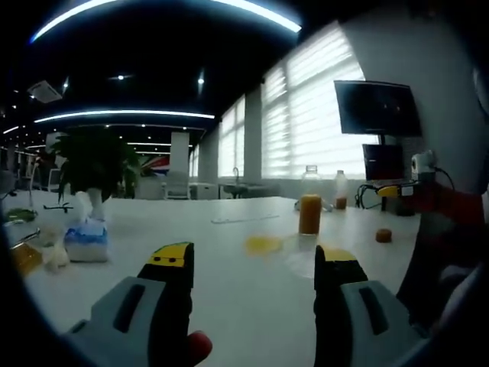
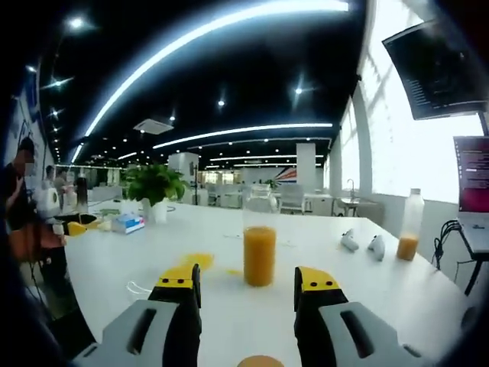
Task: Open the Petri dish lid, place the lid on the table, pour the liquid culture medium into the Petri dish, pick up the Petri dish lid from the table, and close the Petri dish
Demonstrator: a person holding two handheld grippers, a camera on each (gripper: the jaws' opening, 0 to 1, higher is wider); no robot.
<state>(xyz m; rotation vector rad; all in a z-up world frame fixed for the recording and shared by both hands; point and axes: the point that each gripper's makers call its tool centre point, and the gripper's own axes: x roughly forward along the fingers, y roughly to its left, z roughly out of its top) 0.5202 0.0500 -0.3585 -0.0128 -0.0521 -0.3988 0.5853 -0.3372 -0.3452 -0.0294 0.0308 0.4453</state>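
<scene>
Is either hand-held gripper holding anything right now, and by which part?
Nothing is held. The left hand-held gripper and the right hand-held gripper both stand open with bare table between their jaws.

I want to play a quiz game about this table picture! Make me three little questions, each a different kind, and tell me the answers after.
1. True or false: the right claw is holding the bottle.
2. What colour is the liquid in the bottle: A green, B orange, C blue?
3. Fill in: the bottle stands on the white ____.

Key: 1 false, both claws are open and holding nothing; 2 B; 3 table.
</scene>
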